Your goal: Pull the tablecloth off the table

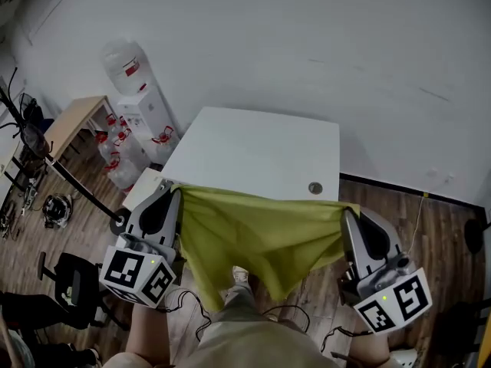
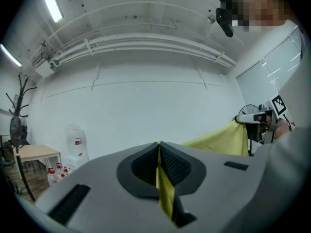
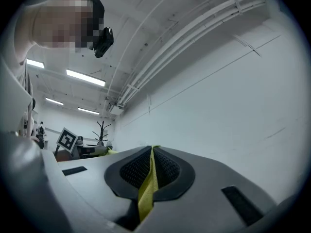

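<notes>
You stand at a white, rectangular table (image 1: pixel 253 148) with a smooth matte top. A small round metal cap (image 1: pixel 315 188) is set near its front right corner. The table is pushed close to a plain white wall (image 1: pixel 307 44), and the floor (image 1: pixel 430 221) is dark wood plank.

To your left a water dispenser (image 1: pixel 146 117) carries a clear jug (image 1: pixel 126 66), with more clear bottles (image 1: pixel 119 156) clustered at its foot. They wear red labels, but the print is too small to read. Beside them is a light wooden side table (image 1: pixel 73 121), and a black chair (image 1: pixel 73 282) stands nearer you. Strip lights (image 2: pixel 51 1) and pipes run along the ceiling.

The tablecloth (image 1: pixel 261 232) is thin, yellow-green fabric. It is off the tabletop and hangs in soft folds in front of the table, strung between your two grippers. Its top edge runs level with the table's near edge, and its lowest point droops toward your feet.

The jaws of your left gripper (image 1: pixel 178 192) are pressed together on one upper corner, with cloth showing between the dark ribbed pads. The jaws of your right gripper (image 1: pixel 345 211) pinch the other corner the same way. Each gripper's cube shows black-and-white square markers.
</notes>
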A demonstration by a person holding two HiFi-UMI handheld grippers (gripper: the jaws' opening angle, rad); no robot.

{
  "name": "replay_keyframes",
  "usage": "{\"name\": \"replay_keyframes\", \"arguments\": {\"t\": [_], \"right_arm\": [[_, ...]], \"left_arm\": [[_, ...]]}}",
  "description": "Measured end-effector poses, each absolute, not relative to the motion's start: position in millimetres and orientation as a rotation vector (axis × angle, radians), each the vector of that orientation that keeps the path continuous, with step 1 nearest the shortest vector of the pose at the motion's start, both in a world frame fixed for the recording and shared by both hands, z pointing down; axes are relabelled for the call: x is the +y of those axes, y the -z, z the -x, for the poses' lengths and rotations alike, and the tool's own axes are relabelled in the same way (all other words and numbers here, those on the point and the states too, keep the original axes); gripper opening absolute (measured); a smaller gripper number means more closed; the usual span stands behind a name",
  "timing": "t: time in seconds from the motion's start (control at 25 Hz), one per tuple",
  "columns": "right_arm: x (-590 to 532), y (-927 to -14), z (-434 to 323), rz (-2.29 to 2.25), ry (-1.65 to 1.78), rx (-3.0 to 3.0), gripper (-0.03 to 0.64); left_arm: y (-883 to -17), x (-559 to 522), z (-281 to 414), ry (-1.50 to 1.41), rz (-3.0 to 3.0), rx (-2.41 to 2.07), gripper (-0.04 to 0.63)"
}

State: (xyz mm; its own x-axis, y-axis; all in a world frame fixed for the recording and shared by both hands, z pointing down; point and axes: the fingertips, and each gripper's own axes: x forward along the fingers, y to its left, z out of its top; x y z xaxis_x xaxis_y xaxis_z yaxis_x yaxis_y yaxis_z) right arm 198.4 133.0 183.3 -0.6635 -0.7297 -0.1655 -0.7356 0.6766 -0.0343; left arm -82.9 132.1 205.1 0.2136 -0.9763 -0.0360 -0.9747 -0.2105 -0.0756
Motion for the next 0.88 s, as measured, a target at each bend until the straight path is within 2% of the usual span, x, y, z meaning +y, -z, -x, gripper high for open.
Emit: {"name": "replay_keyframes", "arguments": {"t": [0.32,0.88], "right_arm": [[174.6,-175.7,-206.2,1.203,-0.043,2.728,0.029],[198.6,-168.6,-177.4,1.264,-0.062,2.739,0.029]], "left_arm": [[-195.2,178.5,74.5,0.065,2.387,1.923,0.02],[-185.4,204.9,102.9,0.052,2.445,1.853,0.02]]}}
